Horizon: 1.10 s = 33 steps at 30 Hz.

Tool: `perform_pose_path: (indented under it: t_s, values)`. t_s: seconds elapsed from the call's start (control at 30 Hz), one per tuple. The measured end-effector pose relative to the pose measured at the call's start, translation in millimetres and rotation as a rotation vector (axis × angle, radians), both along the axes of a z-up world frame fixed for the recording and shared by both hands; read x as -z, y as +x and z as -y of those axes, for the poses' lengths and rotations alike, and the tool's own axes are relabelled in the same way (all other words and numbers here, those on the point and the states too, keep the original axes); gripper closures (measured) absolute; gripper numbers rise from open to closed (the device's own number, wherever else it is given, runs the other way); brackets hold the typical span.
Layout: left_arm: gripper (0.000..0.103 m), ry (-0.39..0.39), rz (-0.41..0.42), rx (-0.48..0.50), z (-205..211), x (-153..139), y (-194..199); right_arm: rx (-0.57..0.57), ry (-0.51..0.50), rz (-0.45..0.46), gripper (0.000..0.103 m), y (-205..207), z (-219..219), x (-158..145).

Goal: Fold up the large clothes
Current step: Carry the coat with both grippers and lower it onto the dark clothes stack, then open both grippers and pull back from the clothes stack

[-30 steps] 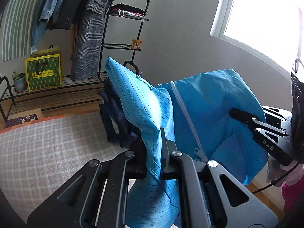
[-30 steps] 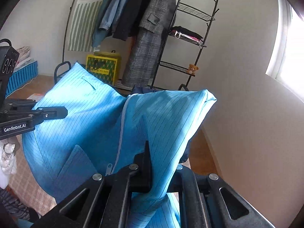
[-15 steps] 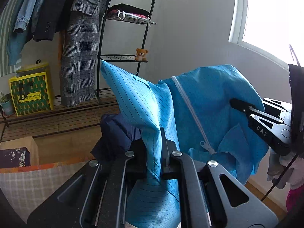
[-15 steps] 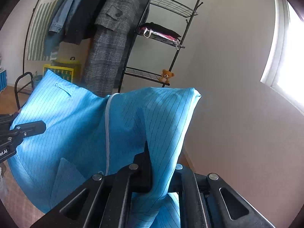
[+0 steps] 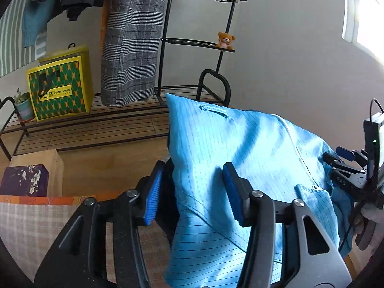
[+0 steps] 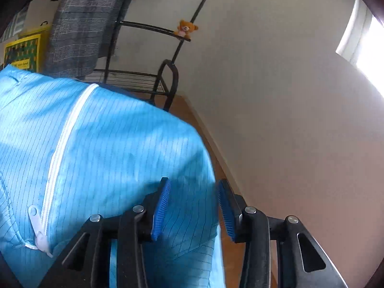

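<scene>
A: In the left wrist view, what do you see?

B: The left gripper has its jaws apart and they are opening. The blue pinstriped garment stands between the two blue pads, but the pads do not press on it; there is a gap on each side of the cloth. The garment is puffed up in front of the gripper, with a white zipper running down it.

A: And around it?

B: Behind the garment is a black metal rack. A grey plaid coat hangs above the rack's low shelf, a yellow and green bag stands on that shelf, and a small teddy bear sits on a higher shelf. At the right edge the right gripper is partly visible, close to the far side of the garment. A checked cloth surface lies at the lower left.

A: Now the right wrist view?

B: The right gripper is also spread and opening. One edge of the blue garment hangs between its pads; it lies near the left pad, and I see open space before the right one. The zipper and its pull are at the left. The teddy bear and the plaid coat are behind.
</scene>
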<state>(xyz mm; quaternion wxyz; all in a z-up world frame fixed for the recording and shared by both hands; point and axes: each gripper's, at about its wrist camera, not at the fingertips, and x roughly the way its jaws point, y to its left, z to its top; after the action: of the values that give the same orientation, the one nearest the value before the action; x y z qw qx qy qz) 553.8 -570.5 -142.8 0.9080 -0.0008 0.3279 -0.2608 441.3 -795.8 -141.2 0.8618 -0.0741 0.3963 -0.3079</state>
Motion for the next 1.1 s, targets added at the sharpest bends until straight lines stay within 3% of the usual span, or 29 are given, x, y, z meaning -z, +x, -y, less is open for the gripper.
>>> perform_pose_path:
  t_s: [0.17,0.37,0.63,0.83,1.1]
  values:
    - [0.046,-0.033,-0.006,-0.035,-23,-15,-8,0.029,0.081,0.106,0.058,-34,17,-24]
    - [0.046,0.016,0.065,0.010,-40,-52,-66,0.004,0.093,0.160,0.057,-67,-1,-58]
    - [0.046,-0.008,0.153,0.031,-93,-133,-177,-0.072,0.108,0.229,0.056,-141,-62,-125]
    - [0.046,-0.020,0.254,0.045,-159,-191,-274,-0.132,0.113,0.279,0.055,-205,-120,-175]
    - [0.046,-0.070,0.344,0.082,-243,-245,-390,-0.188,0.092,0.339,0.054,-297,-197,-225]
